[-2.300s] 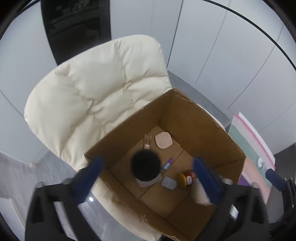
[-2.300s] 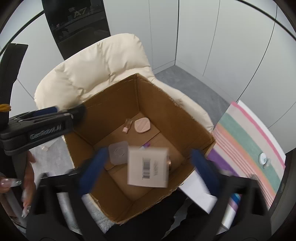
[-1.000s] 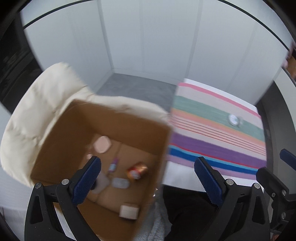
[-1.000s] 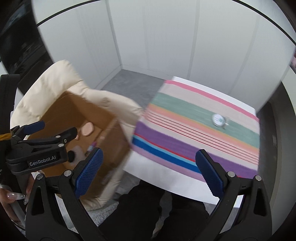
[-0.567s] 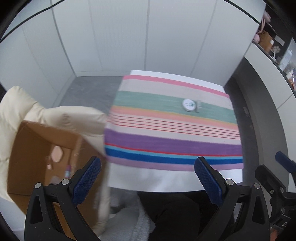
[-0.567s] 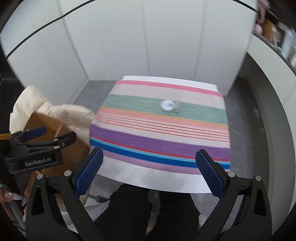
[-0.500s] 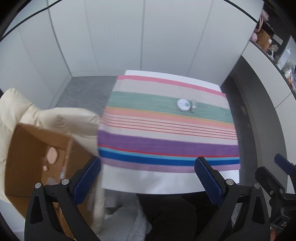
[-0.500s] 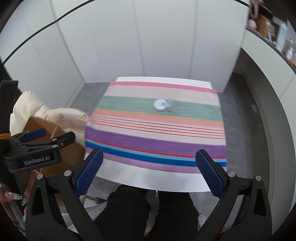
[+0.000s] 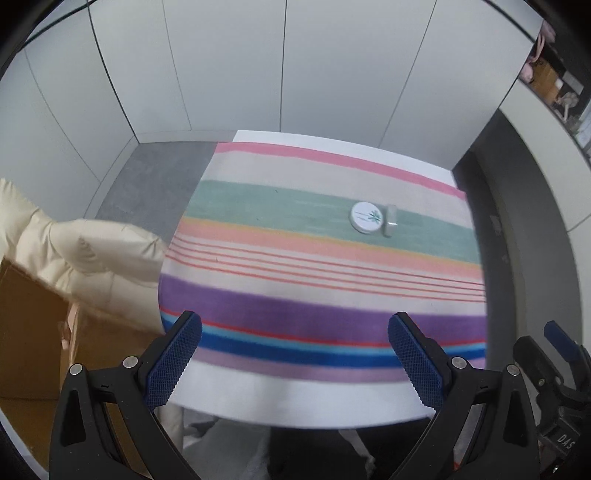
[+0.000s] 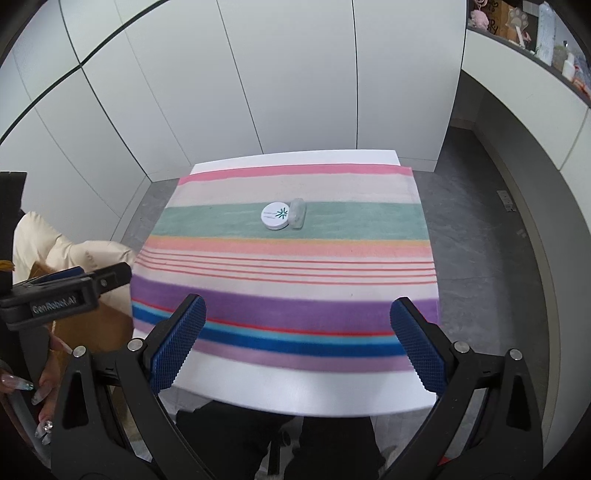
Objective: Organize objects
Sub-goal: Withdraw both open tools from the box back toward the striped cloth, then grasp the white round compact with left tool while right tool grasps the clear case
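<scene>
A round white tin [image 9: 365,217] [image 10: 275,216] with a green mark on its lid lies on the green stripe of a striped cloth [image 9: 317,266] [image 10: 284,269]. A small clear case [image 9: 390,220] [image 10: 297,213] touches its right side. My left gripper [image 9: 293,352] is open and empty, hovering over the cloth's near edge, far short of both items. Likewise my right gripper [image 10: 297,338] stands open with nothing between its fingers. The left gripper also shows at the left edge of the right wrist view [image 10: 74,286].
A cardboard box [image 9: 33,332] sits on a cream padded chair [image 9: 85,251] [image 10: 44,243] left of the table. White wall panels stand behind. A counter with a shelf of small items [image 10: 535,33] runs along the right. A hand [image 10: 33,391] holds the left gripper.
Both grippers swung right, away from the box and chair, and now face the striped table. The white carton seen over the box from the right gripper is gone from view. Both stay open.
</scene>
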A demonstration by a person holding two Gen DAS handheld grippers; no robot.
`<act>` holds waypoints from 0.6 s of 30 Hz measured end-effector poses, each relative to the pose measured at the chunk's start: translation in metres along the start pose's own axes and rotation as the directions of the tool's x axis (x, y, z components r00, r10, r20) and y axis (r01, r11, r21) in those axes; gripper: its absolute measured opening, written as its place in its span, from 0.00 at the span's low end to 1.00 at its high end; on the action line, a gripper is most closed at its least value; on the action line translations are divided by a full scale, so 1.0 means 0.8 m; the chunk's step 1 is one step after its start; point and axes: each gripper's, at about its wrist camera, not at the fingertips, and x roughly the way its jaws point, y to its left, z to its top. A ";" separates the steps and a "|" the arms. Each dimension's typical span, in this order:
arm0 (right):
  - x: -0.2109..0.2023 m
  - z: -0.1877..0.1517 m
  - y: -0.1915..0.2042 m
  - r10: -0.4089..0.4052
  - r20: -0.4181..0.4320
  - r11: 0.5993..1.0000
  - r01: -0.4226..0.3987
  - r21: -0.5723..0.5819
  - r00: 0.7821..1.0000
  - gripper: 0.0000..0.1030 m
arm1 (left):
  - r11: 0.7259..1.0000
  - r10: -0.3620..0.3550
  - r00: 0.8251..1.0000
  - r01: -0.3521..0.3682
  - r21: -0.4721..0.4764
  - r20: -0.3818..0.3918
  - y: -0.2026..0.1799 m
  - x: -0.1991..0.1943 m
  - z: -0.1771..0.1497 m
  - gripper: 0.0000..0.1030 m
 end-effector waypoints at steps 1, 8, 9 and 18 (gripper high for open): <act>0.011 0.004 -0.003 0.013 -0.001 1.000 -0.013 0.004 1.000 0.98 | 1.000 0.023 1.000 -0.023 0.008 0.006 -0.002 0.009 0.005 0.99; 0.113 0.040 -0.022 0.105 -0.026 0.994 -0.105 -0.011 0.994 0.98 | 0.995 0.087 0.996 -0.087 0.048 0.003 -0.014 0.089 0.037 0.99; 0.133 0.044 -0.024 0.084 -0.035 0.996 -0.085 -0.018 0.996 0.98 | 0.995 0.091 0.996 -0.091 0.051 -0.001 -0.015 0.100 0.039 0.99; 0.265 0.090 -0.026 0.030 -0.087 0.994 -0.021 0.103 0.996 0.98 | 0.994 0.100 0.993 -0.097 0.051 -0.062 -0.035 0.199 0.051 0.99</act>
